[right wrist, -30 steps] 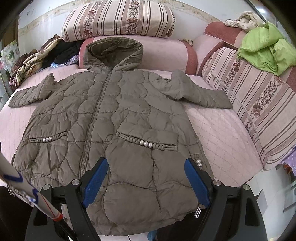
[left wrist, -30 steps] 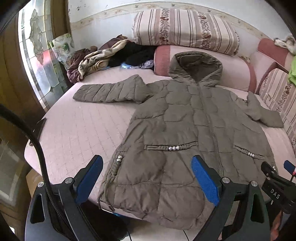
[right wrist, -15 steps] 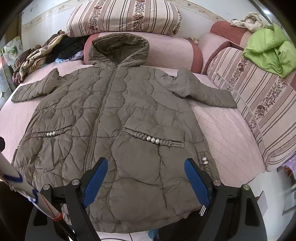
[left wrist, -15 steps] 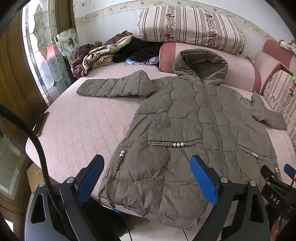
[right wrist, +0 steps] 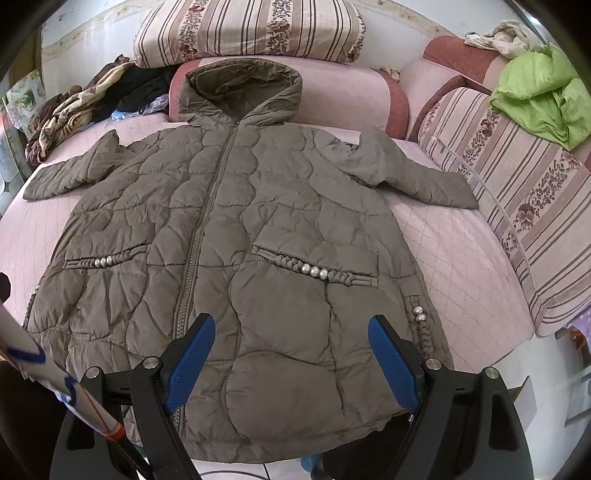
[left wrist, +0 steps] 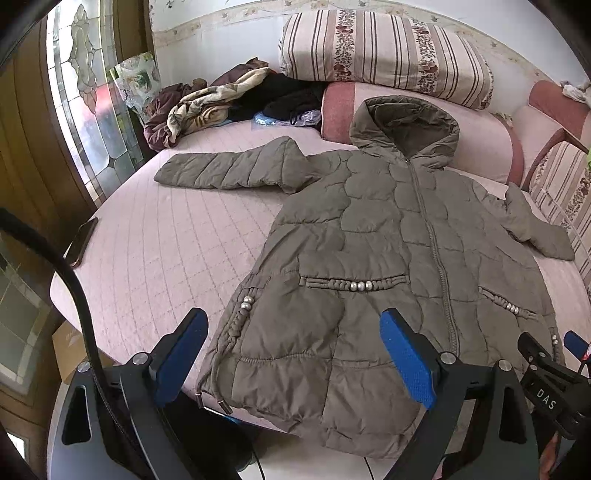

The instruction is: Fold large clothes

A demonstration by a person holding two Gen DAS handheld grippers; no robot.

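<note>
Over the last second both views have crept in and tilted down toward the hem of the olive-green quilted hooded coat (right wrist: 236,236), so it looks like a lineup for the first fold. The coat itself hasn't budged: flat, zipped, face up on the pink quilted bed (left wrist: 166,251), sleeves out. Left gripper (left wrist: 291,354) and right gripper (right wrist: 291,354) both hover with blue-padded fingers (right wrist: 391,363) spread, holding nothing.

The olive quilted hooded coat (right wrist: 236,236) lies spread flat on the pink quilted bed (left wrist: 177,251), its hood toward the striped floral pillow (right wrist: 243,29), heaped clothes (left wrist: 207,107) behind its sleeve.
</note>
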